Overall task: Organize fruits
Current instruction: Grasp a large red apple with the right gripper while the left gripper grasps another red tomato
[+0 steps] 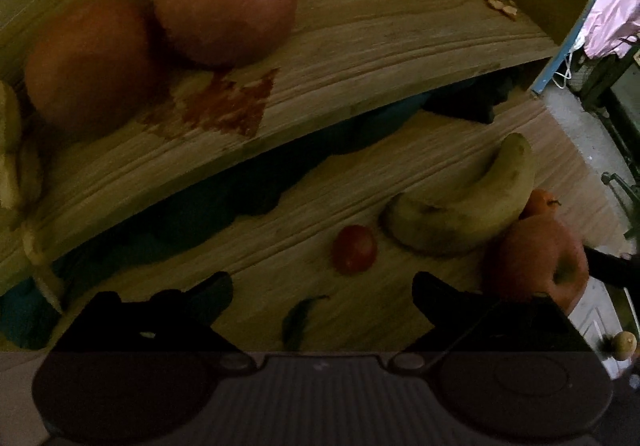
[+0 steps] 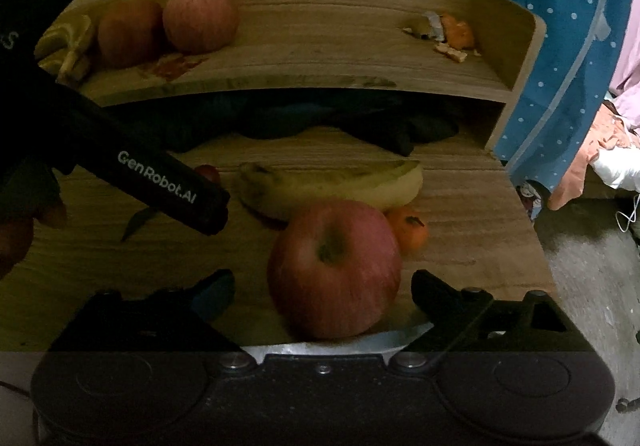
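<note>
Straddling a red apple (image 2: pixel 334 270) near the lower shelf's (image 2: pixel 480 214) front edge, the right gripper (image 2: pixel 322 296) gapes wide without touching it, while the left gripper (image 1: pixel 322 296) hangs open above a cherry tomato (image 1: pixel 355 248).

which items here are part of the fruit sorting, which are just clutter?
Job:
big apple between open right tongs
banana
small orange
cherry tomato
two apples on upper shelf

Clutter:
orange peel
leaf
dark cloth
banana peel
</note>
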The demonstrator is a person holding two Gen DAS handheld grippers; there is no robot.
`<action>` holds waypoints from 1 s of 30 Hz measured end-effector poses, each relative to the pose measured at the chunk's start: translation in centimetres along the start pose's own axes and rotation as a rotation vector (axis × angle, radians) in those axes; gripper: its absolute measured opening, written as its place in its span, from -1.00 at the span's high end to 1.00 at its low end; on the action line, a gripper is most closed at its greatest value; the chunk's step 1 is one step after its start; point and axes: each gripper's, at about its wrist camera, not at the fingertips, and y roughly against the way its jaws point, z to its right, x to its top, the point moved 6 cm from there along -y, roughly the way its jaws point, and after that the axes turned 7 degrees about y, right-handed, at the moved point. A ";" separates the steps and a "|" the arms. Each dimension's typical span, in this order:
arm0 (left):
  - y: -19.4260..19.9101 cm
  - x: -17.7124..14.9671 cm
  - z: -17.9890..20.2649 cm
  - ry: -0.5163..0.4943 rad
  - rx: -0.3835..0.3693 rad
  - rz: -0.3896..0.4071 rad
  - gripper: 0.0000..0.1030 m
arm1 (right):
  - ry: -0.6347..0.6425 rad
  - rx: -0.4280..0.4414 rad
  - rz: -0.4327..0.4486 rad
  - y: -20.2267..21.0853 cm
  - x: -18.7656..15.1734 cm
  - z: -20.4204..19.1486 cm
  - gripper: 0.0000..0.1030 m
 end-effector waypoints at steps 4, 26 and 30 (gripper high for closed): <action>0.0 -0.1 0.3 -0.008 0.000 0.011 -0.69 | 0.001 0.018 0.005 -0.4 0.2 -0.1 -0.72; 0.3 0.1 1.4 -0.062 -0.052 0.079 0.49 | -0.027 0.008 -0.003 -1.3 0.4 0.5 -0.50; 0.5 0.1 1.7 -0.074 -0.050 0.088 0.51 | -0.031 0.007 0.005 -1.3 0.4 0.6 -0.50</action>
